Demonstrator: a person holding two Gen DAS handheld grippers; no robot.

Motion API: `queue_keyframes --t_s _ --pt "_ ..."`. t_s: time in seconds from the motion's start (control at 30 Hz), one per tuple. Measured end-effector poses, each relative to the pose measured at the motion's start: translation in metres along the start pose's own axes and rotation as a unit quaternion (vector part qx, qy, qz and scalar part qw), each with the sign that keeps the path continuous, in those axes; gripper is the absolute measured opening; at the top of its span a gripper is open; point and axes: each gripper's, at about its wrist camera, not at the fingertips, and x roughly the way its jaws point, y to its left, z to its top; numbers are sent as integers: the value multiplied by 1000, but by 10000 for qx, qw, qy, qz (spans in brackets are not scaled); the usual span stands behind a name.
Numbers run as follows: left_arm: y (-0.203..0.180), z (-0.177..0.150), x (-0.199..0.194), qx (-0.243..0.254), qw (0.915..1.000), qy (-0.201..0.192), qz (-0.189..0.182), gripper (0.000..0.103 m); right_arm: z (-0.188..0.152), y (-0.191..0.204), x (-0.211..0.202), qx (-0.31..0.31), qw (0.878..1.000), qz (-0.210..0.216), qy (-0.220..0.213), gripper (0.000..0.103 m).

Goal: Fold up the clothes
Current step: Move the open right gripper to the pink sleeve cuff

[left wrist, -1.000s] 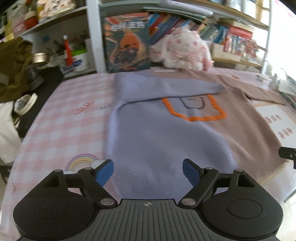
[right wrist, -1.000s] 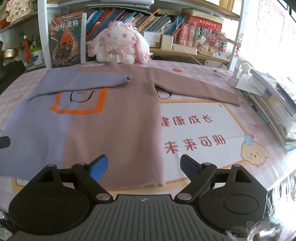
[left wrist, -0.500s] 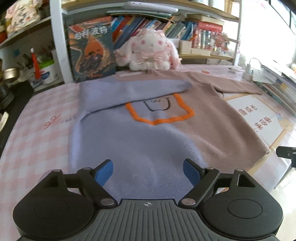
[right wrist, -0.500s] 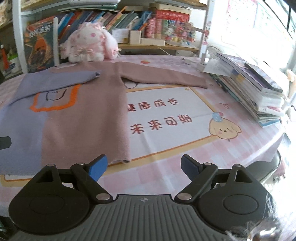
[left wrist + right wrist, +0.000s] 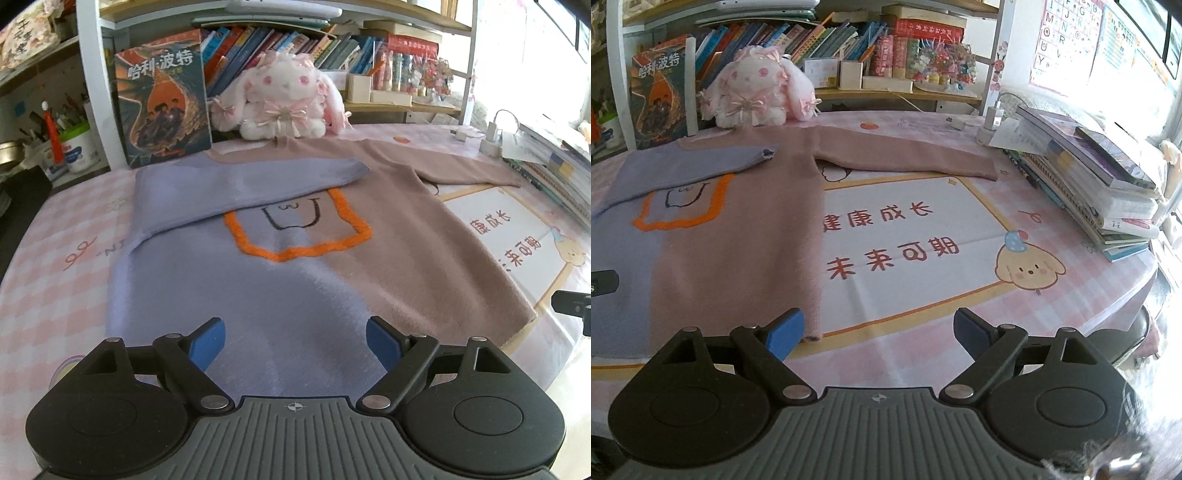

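— Where is the sweater [image 5: 280, 266]?

— Spread flat on the table [image 5: 1071, 243], neck toward the shelves. Its lilac half lies on the left, its dusty-pink half on the right, with an orange outlined patch [image 5: 295, 229] across the chest. The lilac sleeve [image 5: 243, 181] is folded in over the chest; the pink sleeve [image 5: 905, 158] stretches out sideways toward the stack of books [image 5: 1100, 177].

— And the left gripper [image 5: 295, 341]?

— It hangs above the lilar hem area, jaws spread wide, nothing between the blue pads.

— The right gripper [image 5: 879, 334]?

— Also wide apart and empty, poised near the pink hem corner; its left pad sits just beside that corner, though I cannot tell whether they touch.

— Anything else around?

— A plush bunny [image 5: 284, 99] sits at the collar, a large picture book [image 5: 162, 99] upright beside it, and a printed mat [image 5: 908, 229] lies under the sweater's right side.
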Motion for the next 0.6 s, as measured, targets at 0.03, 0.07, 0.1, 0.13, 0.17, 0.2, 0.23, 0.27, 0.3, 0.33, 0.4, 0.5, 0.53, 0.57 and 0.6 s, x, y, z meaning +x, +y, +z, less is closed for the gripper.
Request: queue_keyframes --t_s 0.03,0.07,0.1,0.13,0.17,0.2,0.23,0.27,0.3,0.33,0.4,0.5,0.53,0.57,0.6 --pt "-4 2 2 2 10000 14 29 86 1 -3 3 0 10000 23 4 88" --pt "-7 3 4 5 10000 29 58 86 2 -6 6 -8 10000 53 6 88" --pt "-12 6 7 -5 9999 46 97 86 4 -10 10 -22 10000 90 6 88" --pt "-16 8 10 -18 9999 63 138 86 6 -13 14 -40 9999 131 3 88" --pt "-20 10 12 -31 9998 81 180 86 8 -17 18 -62 9998 175 -5 88" --pt "-27 13 16 -50 9997 100 236 86 10 -21 23 -90 9997 219 -19 88" --pt "-32 16 19 -70 9995 114 286 86 13 -26 28 -125 9996 268 -41 88" --pt "-38 19 23 -96 9993 130 346 86 16 -31 33 -166 9993 319 -64 88" --pt "-46 23 27 -128 9989 151 423 86 21 -38 40 -203 9991 375 -71 88" --pt "-53 27 30 -148 9986 160 484 86 26 -46 47 -229 9988 432 -57 88" --pt "-69 36 36 -181 9980 150 588 86 37 -63 60 -235 9983 532 -63 88" --pt "-94 48 47 -270 9969 164 716 86 56 -94 81 -132 9978 648 -101 89" --pt "-102 51 51 -318 9965 190 751 86 62 -104 90 -80 9976 683 -93 89" --pt "-109 54 54 -369 9960 220 784 86 67 -113 97 -33 9974 715 -81 89" --pt "-116 57 58 -420 9955 250 817 86 72 -121 105 6 9972 744 -67 89"
